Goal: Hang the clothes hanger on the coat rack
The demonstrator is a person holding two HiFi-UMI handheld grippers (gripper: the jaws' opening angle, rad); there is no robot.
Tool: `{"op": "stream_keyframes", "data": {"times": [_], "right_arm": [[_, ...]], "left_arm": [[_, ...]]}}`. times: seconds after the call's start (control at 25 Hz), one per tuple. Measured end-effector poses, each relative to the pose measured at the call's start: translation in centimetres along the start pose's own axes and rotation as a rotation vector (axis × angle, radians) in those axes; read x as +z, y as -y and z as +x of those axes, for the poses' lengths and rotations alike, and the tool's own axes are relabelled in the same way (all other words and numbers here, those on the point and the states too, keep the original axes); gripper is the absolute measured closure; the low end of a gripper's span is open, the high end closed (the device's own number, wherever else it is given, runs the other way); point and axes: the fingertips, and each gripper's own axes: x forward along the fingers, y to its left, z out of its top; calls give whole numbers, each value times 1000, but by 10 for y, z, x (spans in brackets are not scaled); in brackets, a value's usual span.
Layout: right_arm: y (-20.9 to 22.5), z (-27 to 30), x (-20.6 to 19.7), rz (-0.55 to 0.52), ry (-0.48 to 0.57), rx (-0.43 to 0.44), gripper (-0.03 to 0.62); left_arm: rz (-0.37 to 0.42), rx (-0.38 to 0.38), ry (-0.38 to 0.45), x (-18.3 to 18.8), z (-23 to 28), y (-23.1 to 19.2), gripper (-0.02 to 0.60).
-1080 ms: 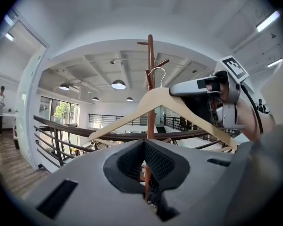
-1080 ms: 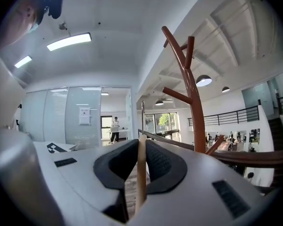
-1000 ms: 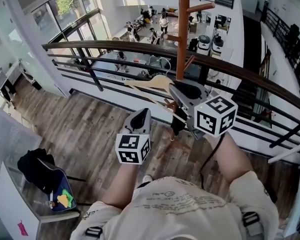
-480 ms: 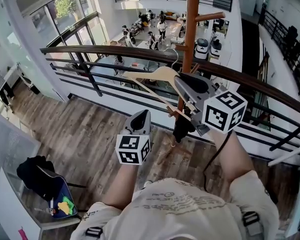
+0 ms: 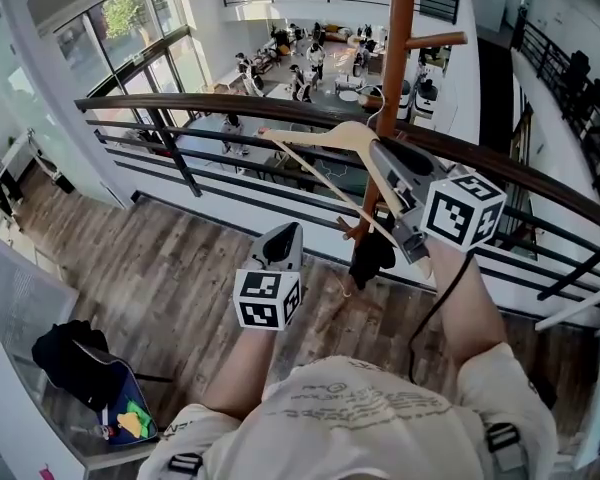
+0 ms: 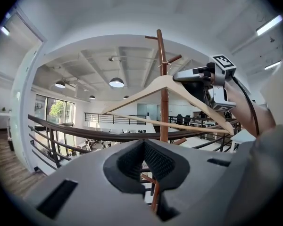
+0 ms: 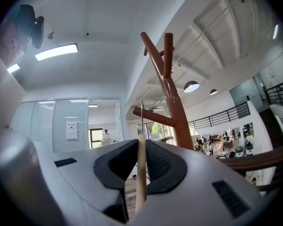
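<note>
The light wooden clothes hanger hangs in the air beside the brown coat rack pole, held out to the left. My right gripper is shut on the hanger's sloping arm near its neck. In the right gripper view the hanger's wood runs between the jaws of the right gripper, its wire hook stands up just left of the coat rack, and a peg juts toward it. My left gripper sits lower and to the left, shut on nothing. The left gripper view shows the hanger in front of the pole.
A dark curved railing runs behind the rack, with an atrium and people far below. A black item hangs low on the rack. A chair with a black bag stands at the lower left on the wooden floor.
My right gripper has lifted the hanger up and closer to the rack's upper pegs. The left gripper has barely shifted in the picture.
</note>
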Motion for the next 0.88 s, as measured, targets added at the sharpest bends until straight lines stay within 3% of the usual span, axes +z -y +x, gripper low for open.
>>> {"op": "stream_keyframes", "data": {"times": [0.68, 0.88], "right_arm": [[51, -2, -32, 31, -44, -165, 546], [53, -1, -36, -15, -59, -189, 545]], "left_arm": [[-9, -51, -29, -15, 9, -9, 577], [-15, -66, -38, -22, 10, -8, 577]]}}
